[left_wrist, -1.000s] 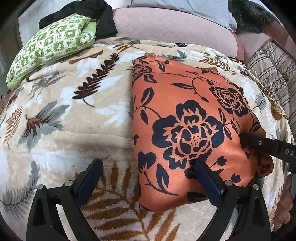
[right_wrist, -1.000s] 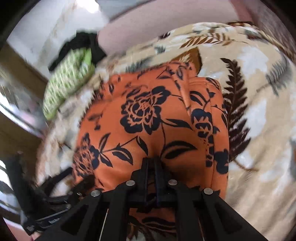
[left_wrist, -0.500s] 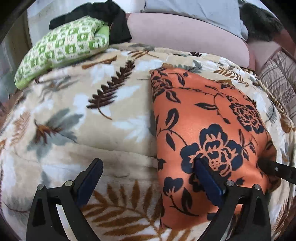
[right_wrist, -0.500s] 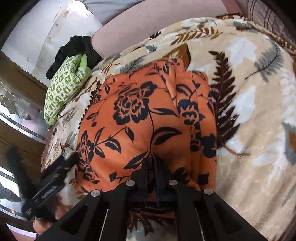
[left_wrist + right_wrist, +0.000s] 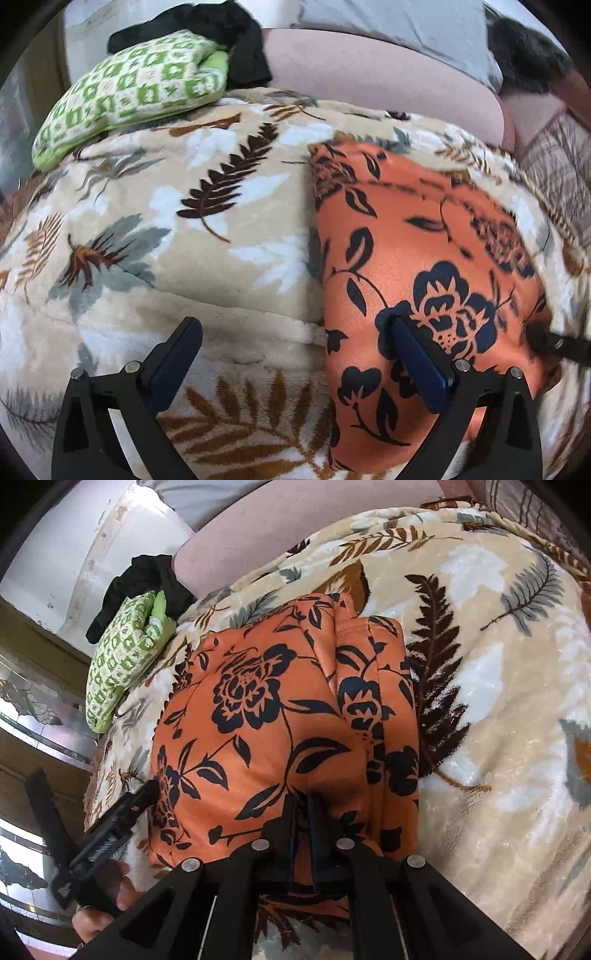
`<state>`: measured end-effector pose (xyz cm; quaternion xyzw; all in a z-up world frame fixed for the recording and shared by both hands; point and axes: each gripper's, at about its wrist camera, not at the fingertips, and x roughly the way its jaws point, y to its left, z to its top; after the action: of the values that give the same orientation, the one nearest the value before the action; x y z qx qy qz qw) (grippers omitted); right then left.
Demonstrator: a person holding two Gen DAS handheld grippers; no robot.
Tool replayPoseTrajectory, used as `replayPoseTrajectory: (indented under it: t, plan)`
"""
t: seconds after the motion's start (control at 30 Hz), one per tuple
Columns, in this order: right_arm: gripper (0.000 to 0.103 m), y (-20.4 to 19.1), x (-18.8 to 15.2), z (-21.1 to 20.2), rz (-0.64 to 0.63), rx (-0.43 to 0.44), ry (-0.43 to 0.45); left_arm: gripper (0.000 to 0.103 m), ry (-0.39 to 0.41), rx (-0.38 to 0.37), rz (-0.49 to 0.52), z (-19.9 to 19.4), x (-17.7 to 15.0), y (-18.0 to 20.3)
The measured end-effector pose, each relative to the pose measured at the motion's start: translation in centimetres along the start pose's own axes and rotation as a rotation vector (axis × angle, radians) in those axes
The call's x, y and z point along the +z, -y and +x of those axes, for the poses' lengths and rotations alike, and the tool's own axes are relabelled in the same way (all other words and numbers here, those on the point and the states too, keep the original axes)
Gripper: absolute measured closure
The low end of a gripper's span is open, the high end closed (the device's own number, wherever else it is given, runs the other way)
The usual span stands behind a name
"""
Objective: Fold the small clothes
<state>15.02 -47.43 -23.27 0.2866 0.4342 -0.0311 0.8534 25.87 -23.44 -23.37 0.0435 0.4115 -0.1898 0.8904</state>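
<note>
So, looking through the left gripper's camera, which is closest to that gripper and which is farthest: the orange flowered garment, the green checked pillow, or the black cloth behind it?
From the left gripper:
1. Orange garment with dark blue flowers, to the right, reaching under the right finger.
2. Green and white checked pillow, far left on the leaf-print blanket.
3. Crumpled black cloth, just behind the pillow.

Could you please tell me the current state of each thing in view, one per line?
Orange garment: folded, lying on the blanket.
Right tongs: shut on the orange garment.
Left tongs: open, holding nothing.
Green checked cloth: folded, lying on the blanket.
</note>
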Motion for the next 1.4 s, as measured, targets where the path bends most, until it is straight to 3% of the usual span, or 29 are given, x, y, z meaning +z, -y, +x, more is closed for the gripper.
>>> replayPoseTrajectory:
  t: [0.17,0.33,0.4,0.47,0.57,0.7,0.83,1.03,1.17,1.33,1.4]
  plan:
    - [0.095,-0.2,0.3,-0.7,0.007,0.008,0.007,0.001,-0.002,0.01,0.036,-0.3,0.6,0.3]
    - [0.095,-2.5,1.9,-2.8,-0.08,-0.026,0.138,0.0,-0.047,-0.045,-0.038,0.5,0.8,-0.7]
    - [0.095,-2.9,2.5,-2.9,-0.082,0.002,0.153,0.0,-0.044,-0.051,-0.035,0.5,0.7,-0.7]
    - [0.095,-3.0,2.7,-2.5,-0.078,0.007,0.145,0.0,-0.036,-0.043,-0.025,0.4,0.6,-0.5]
    - [0.094,-2.5,2.6,-0.8,-0.08,-0.063,0.129,0.0,-0.024,-0.027,-0.012,0.3,0.5,-0.2]
    - [0.094,-0.4,2.3,0.4,0.005,0.002,0.121,0.0,-0.03,-0.029,-0.054,0.4,0.3,-0.4]
    - [0.094,0.2,2.3,0.8,0.011,0.015,0.104,0.0,-0.064,-0.051,-0.072,0.9,0.4,-0.7]
    - [0.095,-0.3,2.3,1.5,-0.04,-0.026,0.103,0.0,-0.06,-0.011,0.016,1.2,0.5,0.6]
    - [0.095,-0.5,2.3,1.4,-0.044,-0.033,0.104,0.0,-0.083,-0.024,0.027,1.5,1.1,0.5]
    - [0.095,-1.2,2.6,0.1,-0.024,-0.035,0.099,0.0,-0.151,-0.082,-0.043,1.4,2.2,-0.8]
    - [0.095,-1.9,3.2,-1.0,-0.024,-0.037,0.103,0.0,-0.11,-0.065,-0.043,0.3,2.6,-0.9]
